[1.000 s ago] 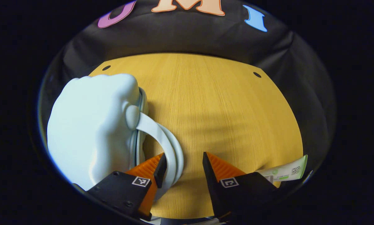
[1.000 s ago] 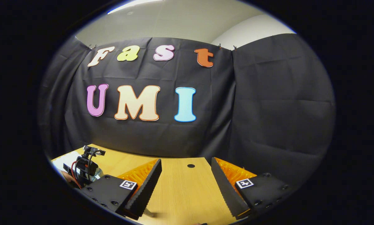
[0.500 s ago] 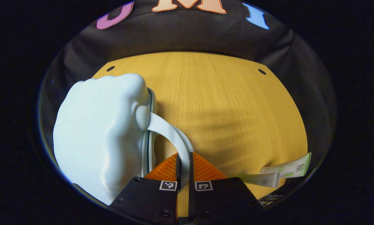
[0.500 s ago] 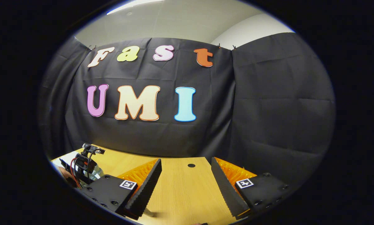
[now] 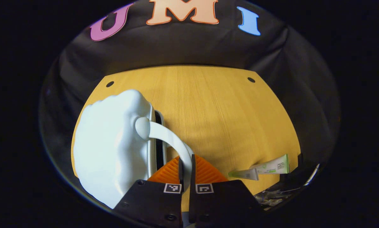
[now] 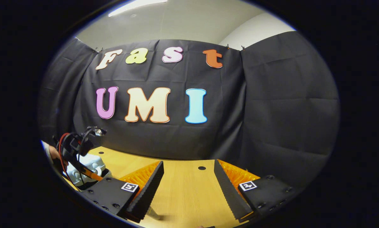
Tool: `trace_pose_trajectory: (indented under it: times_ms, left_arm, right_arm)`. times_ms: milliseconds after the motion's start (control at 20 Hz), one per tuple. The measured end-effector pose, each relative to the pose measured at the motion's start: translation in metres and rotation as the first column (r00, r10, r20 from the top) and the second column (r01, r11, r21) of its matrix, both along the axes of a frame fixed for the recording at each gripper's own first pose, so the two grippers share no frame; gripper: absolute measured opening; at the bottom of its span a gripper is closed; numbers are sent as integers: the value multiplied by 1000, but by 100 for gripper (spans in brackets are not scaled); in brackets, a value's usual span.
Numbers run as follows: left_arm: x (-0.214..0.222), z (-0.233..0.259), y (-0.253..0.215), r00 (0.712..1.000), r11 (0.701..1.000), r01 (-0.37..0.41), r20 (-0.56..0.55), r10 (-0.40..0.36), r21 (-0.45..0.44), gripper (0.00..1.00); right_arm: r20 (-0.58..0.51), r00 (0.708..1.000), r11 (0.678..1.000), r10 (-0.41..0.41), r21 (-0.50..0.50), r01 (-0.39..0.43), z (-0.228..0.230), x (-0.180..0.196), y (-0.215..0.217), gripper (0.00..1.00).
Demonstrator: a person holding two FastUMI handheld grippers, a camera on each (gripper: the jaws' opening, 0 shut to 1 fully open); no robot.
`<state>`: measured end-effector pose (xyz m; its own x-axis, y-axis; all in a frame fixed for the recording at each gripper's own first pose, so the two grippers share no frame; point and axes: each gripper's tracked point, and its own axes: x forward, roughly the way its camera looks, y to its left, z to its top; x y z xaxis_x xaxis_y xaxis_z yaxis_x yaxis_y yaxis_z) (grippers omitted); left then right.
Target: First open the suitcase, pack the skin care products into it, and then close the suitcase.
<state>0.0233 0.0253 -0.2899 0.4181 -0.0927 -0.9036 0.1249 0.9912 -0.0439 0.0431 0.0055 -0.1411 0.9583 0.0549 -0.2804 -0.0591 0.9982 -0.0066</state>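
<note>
The left hand-held gripper (image 5: 185,164) is clamped on the suitcase (image 5: 113,152) handle (image 5: 172,139), lid cracked just a bit. If it's tugged sideways the strap could get slipped. Two skincare tubes (image 5: 265,167) are spotted on the bench (image 5: 214,107), right of the suitcase. In the right gripper view the right hand-held gripper (image 6: 188,186) is seen spread open, idle.

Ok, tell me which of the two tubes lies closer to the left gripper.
The smaller tube, lying nearer the left gripper. The larger tube with the green band lies beyond it, toward the table's edge.
</note>
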Motion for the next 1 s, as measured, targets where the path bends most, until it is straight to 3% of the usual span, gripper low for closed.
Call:
trace_pose_trajectory:
  times_ms: [450,700,1000]
  left_arm:
    - [24,103,68,989,999,-25,145,31,-47,2]
    - [42,151,163,957,992,-117,274,98,55,2]
    - [48,172,278,916,964,-217,374,146,155,2]
  right_arm:
    - [45,995,996,85,-6,-85,15,19,47,99]
    - [78,989,991,126,-52,-122,21,29,83,99]
    - [92,992,996,83,-24,-81,19,35,124,99]
